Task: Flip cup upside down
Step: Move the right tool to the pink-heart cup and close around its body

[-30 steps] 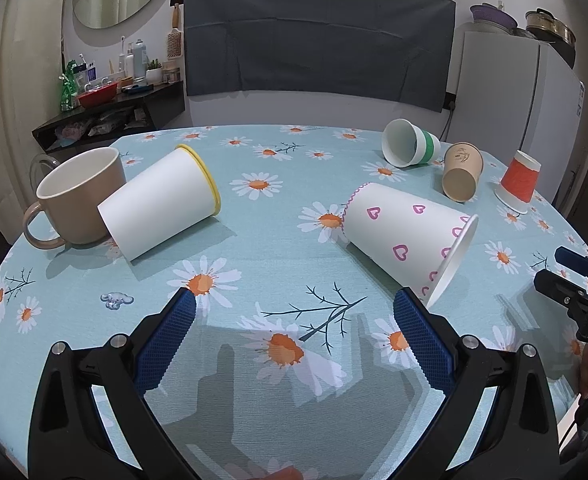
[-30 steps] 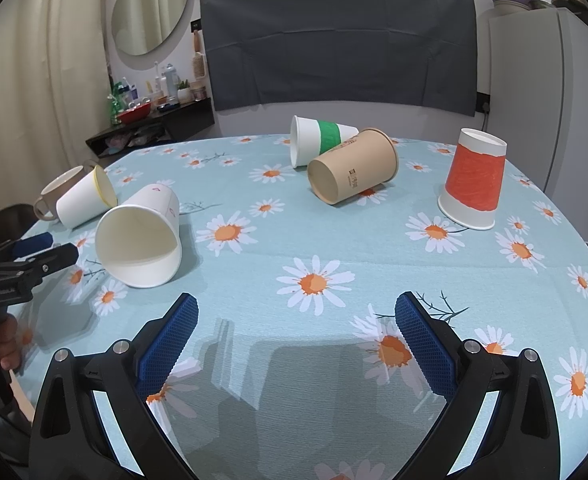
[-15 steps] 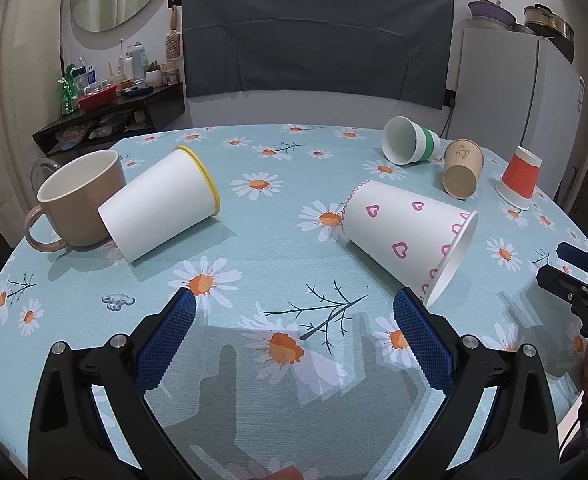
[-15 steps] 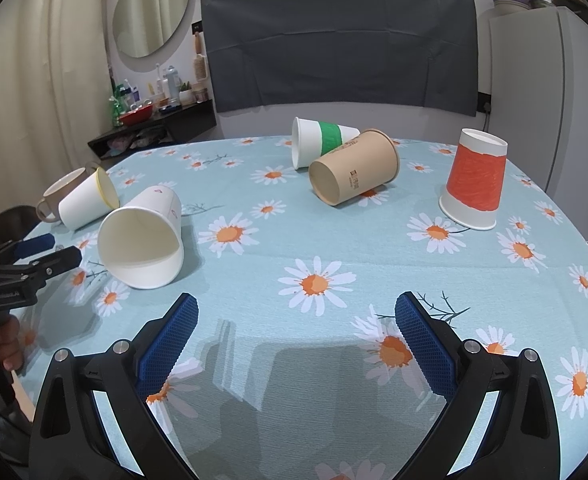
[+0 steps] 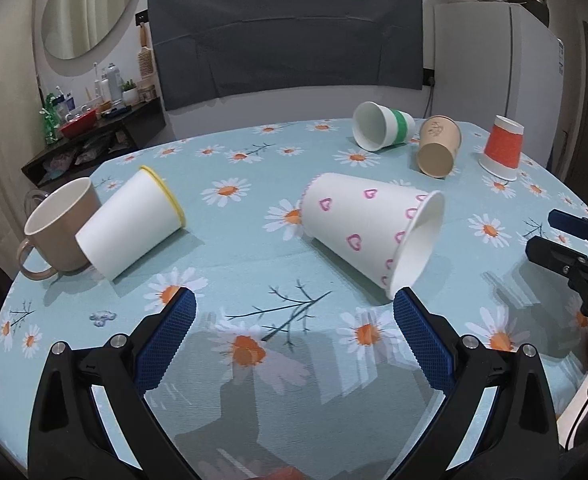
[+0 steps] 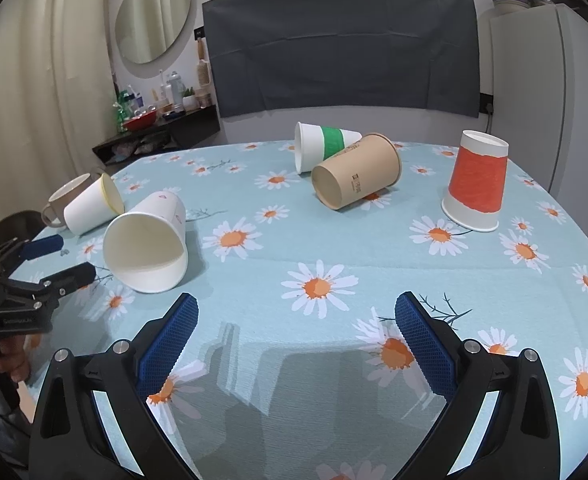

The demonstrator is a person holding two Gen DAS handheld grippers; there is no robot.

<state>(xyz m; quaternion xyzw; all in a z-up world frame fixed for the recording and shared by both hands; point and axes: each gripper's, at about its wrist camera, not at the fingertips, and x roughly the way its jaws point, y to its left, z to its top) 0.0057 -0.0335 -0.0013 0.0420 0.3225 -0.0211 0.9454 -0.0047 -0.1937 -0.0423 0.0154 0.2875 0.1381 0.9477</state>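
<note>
Nudged closer over the past second, the left claw (image 5: 292, 312) hung spread wide just short of the heart-print cup (image 5: 368, 230) lying sideways on the daisy-cloth worktop (image 5: 234, 256); the right claw (image 6: 294, 314) also gaped empty.

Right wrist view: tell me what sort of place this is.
Most likely a room in a home. A round table with a daisy tablecloth holds paper cups, a white fridge stands at the back right, and a round mirror hangs over a shelf of toiletries.
</note>
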